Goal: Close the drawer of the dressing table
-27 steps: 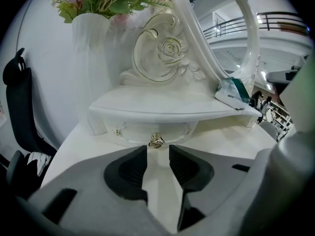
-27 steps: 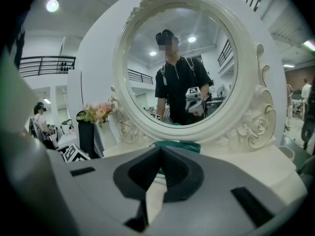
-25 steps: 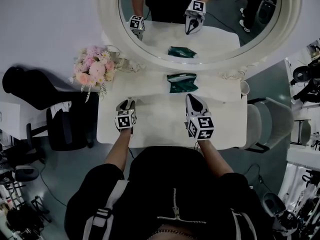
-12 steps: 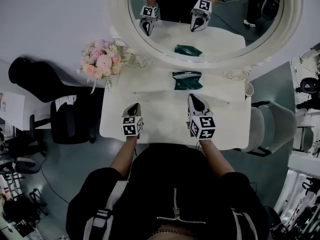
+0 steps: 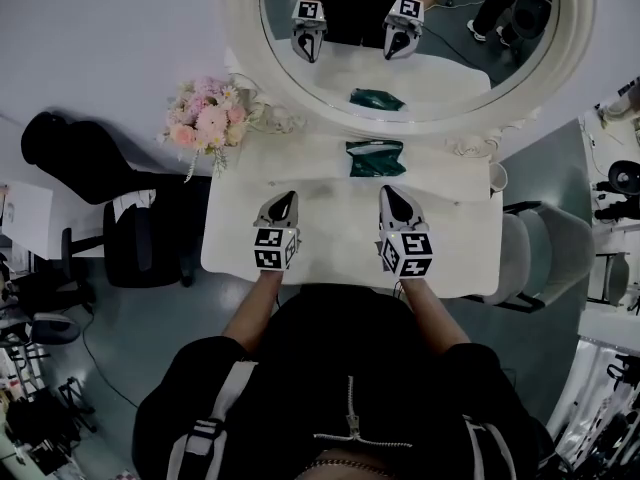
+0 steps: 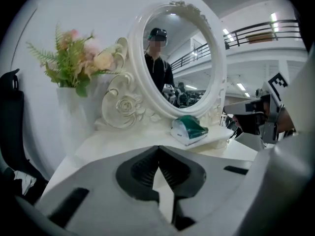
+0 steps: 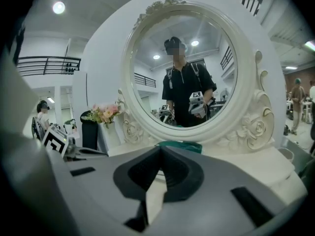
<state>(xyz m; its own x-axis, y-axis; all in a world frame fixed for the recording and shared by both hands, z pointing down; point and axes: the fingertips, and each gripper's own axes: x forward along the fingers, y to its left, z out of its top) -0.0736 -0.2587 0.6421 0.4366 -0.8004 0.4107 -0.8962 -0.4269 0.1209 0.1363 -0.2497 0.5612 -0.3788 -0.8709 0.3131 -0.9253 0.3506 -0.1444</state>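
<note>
The white dressing table (image 5: 330, 238) stands under an oval mirror (image 5: 410, 58). No drawer shows in any view; the table's front edge is covered by my arms and body. My left gripper (image 5: 287, 199) hovers over the left half of the tabletop, jaws shut with nothing between them (image 6: 158, 149). Beside it over the right half is my right gripper (image 5: 388, 192), also shut and empty (image 7: 160, 149). Both point toward the mirror. A green packet (image 5: 375, 158) lies on the raised shelf below the mirror, ahead of both grippers.
A pink flower bouquet (image 5: 208, 123) stands at the table's back left corner. A white cup (image 5: 490, 176) sits at the back right. A black chair (image 5: 130, 238) is left of the table and a grey chair (image 5: 545, 248) right of it.
My left gripper has shut its jaws and moved up and to the right, from the table's left front edge to over the tabletop. The right gripper has stayed put.
</note>
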